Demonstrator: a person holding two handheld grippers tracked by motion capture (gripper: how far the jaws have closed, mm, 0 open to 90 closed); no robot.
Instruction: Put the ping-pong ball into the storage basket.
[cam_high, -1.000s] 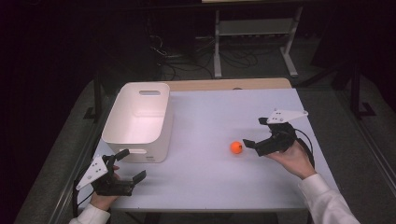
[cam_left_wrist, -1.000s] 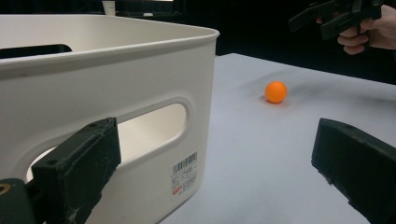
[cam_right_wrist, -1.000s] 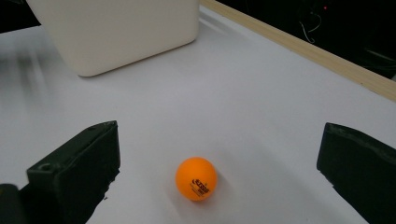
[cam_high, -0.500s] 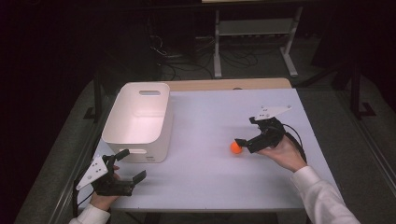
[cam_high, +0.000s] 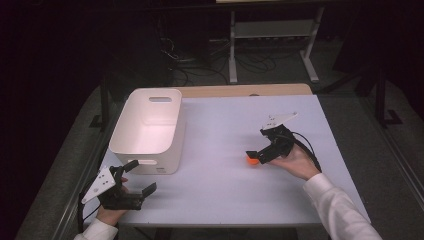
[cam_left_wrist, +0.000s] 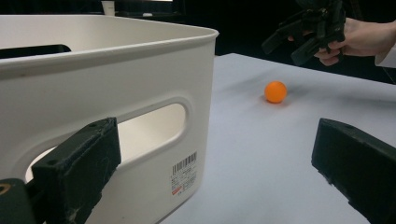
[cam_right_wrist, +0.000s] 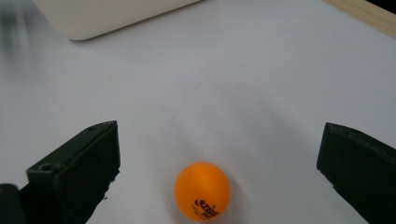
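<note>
An orange ping-pong ball (cam_high: 253, 160) lies on the white table, right of centre. In the right gripper view the ball (cam_right_wrist: 202, 191) sits low between the two wide-apart jaws, printed logo facing the camera. My right gripper (cam_high: 257, 154) is open and hovers just over the ball, tilted down toward it. The white plastic bin (cam_high: 150, 131) with handle cut-outs stands at the left. My left gripper (cam_high: 137, 179) rests open near the front left corner, just in front of the bin. From the left gripper view the bin wall (cam_left_wrist: 93, 84) looms close, with the ball (cam_left_wrist: 275, 92) farther off.
The white tabletop (cam_high: 220, 200) has a wooden strip (cam_high: 245, 90) along its far edge. Beyond it, on the dark floor, stand a metal rack (cam_high: 270, 35) and tangled cables. The bin is empty inside.
The right gripper has moved left and down toward the ball, which now lies between its open jaws. The left gripper has stayed in place.
</note>
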